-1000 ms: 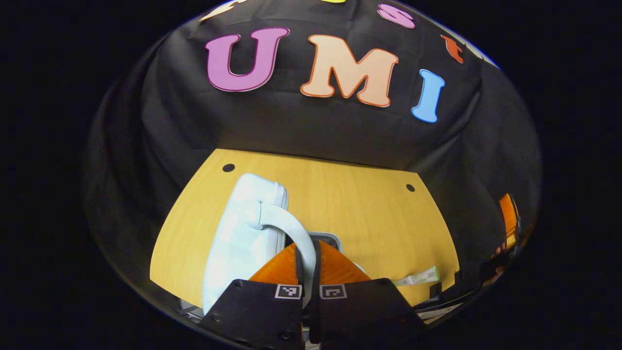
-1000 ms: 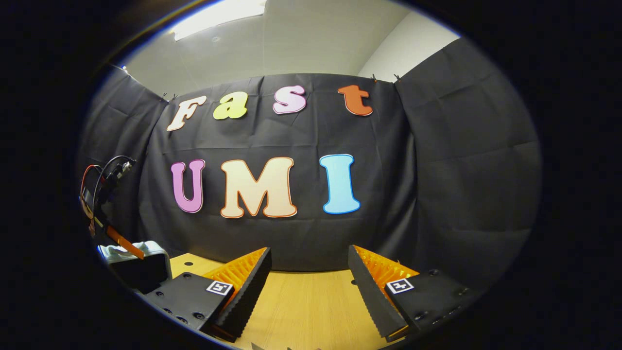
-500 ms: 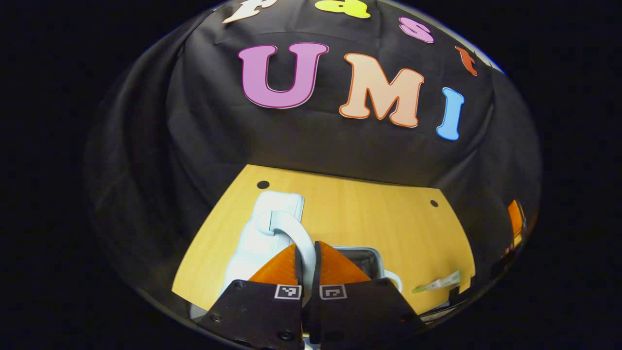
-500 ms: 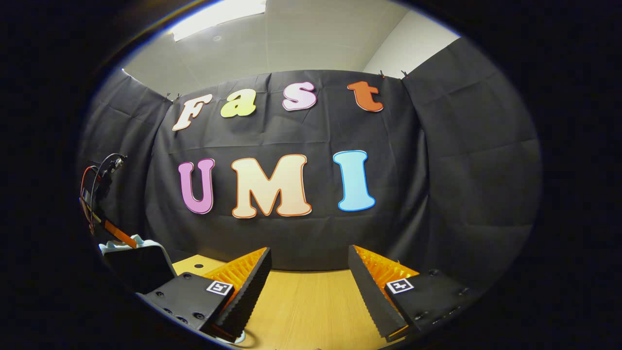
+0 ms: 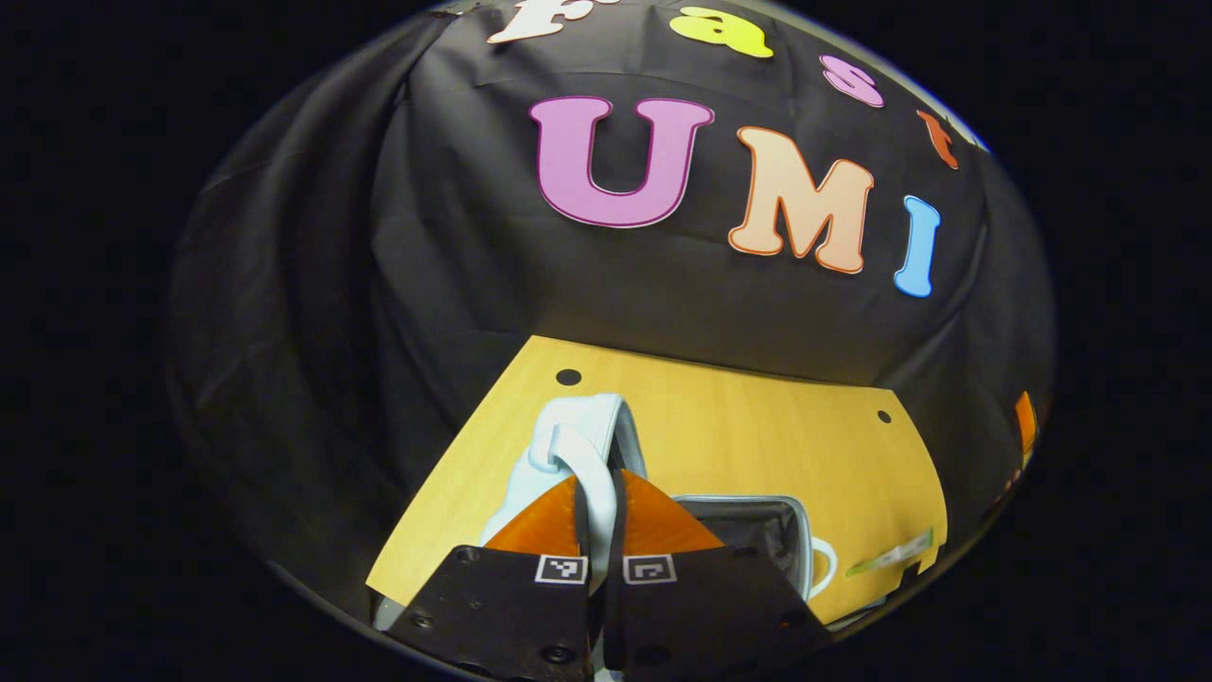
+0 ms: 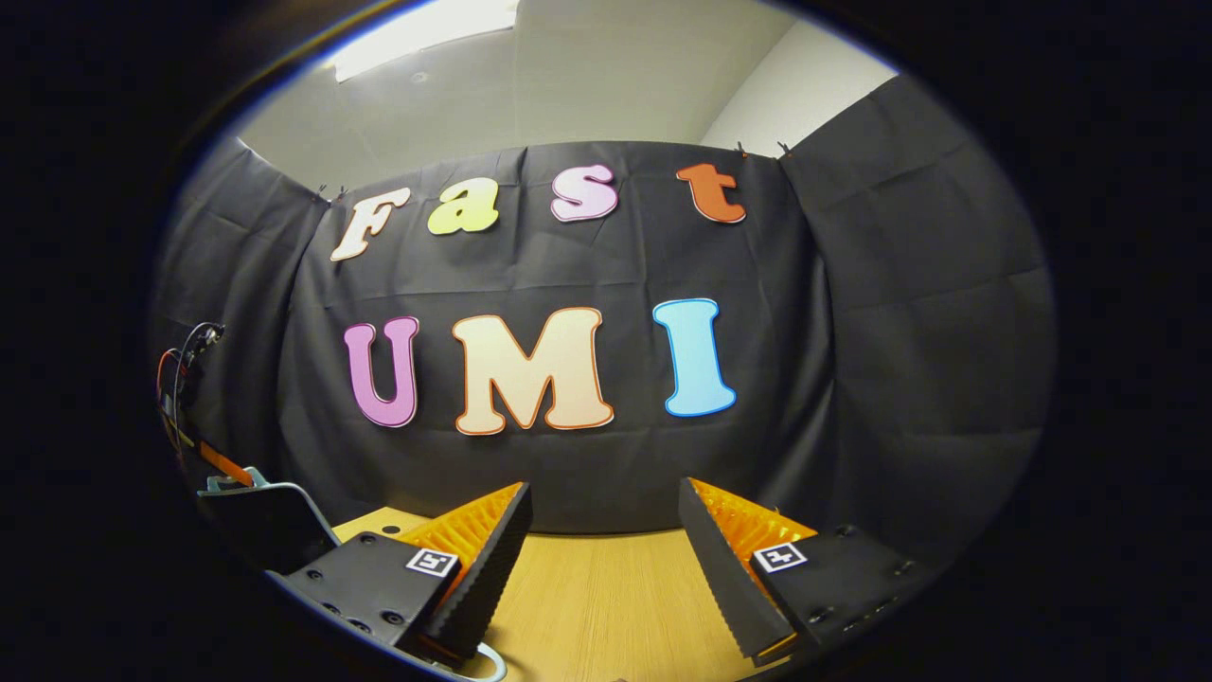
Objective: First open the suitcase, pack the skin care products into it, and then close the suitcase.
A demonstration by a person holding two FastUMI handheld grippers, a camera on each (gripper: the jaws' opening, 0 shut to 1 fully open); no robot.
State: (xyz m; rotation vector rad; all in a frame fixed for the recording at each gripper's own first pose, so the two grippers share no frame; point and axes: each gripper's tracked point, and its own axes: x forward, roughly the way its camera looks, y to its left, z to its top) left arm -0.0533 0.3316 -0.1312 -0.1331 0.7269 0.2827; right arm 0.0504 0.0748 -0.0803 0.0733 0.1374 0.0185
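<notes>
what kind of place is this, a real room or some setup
Likely a staged recording booth inside an office-type room: black cloth walls hang around a bare wooden table, with a plain ceiling and light panel above. A small pale suitcase sits on the table.

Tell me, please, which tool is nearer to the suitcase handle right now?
Left. The left tool is shut on the suitcase handle, holding the lid raised. The right tool hangs open above the table, apart from it.
</notes>
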